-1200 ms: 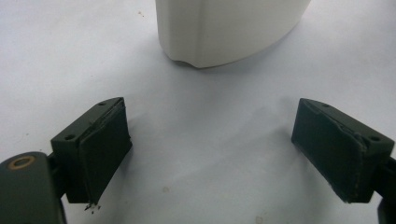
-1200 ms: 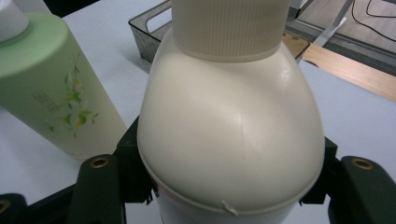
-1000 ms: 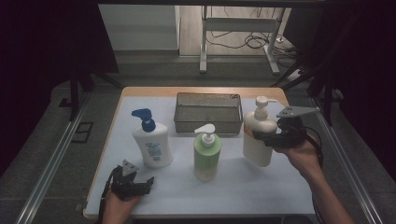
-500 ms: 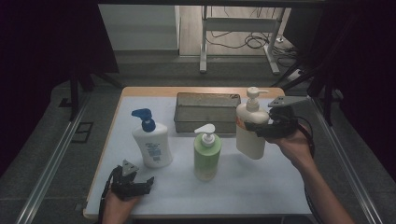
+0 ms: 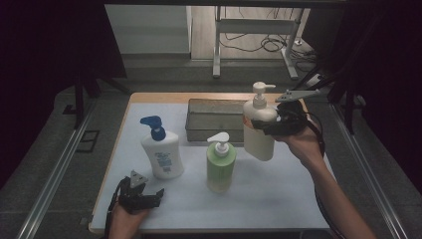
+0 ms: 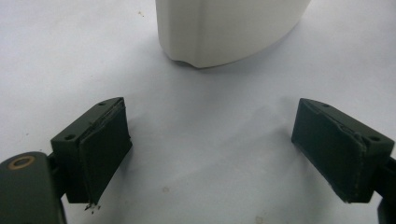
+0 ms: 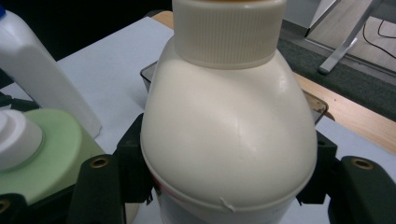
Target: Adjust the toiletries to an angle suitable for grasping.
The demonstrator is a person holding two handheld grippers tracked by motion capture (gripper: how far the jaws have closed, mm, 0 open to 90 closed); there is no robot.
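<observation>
Your right gripper (image 5: pixel 266 125) is clamped on the cream pump bottle (image 5: pixel 259 130), one jaw on each side of its rounded shoulder just under the ribbed collar. In the right gripper view the pads press into both flanks of the cream pump bottle (image 7: pixel 229 135), so the jaws stand partway apart, spread by the bottle's width. The bottle hangs tilted in your grip, its base clear of the white mat (image 5: pixel 278 194) and its pump head leaning toward the far side. It sits just at the right end of the grey mesh tray (image 5: pixel 214 119), overlapping that tray's right edge in the high view.

Taking the tray as the landmark: the green pump bottle (image 5: pixel 219 165) stands upright on the mat just in front of the tray, and the white bottle with the blue pump (image 5: pixel 160 154) stands upright to the front left of it. The held bottle is near the green one but apart from it.

Your left gripper (image 5: pixel 147 198) rests low at the near left of the mat, well in front of the tray and just in front of the blue-pump bottle. In the left gripper view its jaws are spread wide with nothing between them; the white bottle's base (image 6: pixel 224 32) stands beyond the pads, untouched.
</observation>
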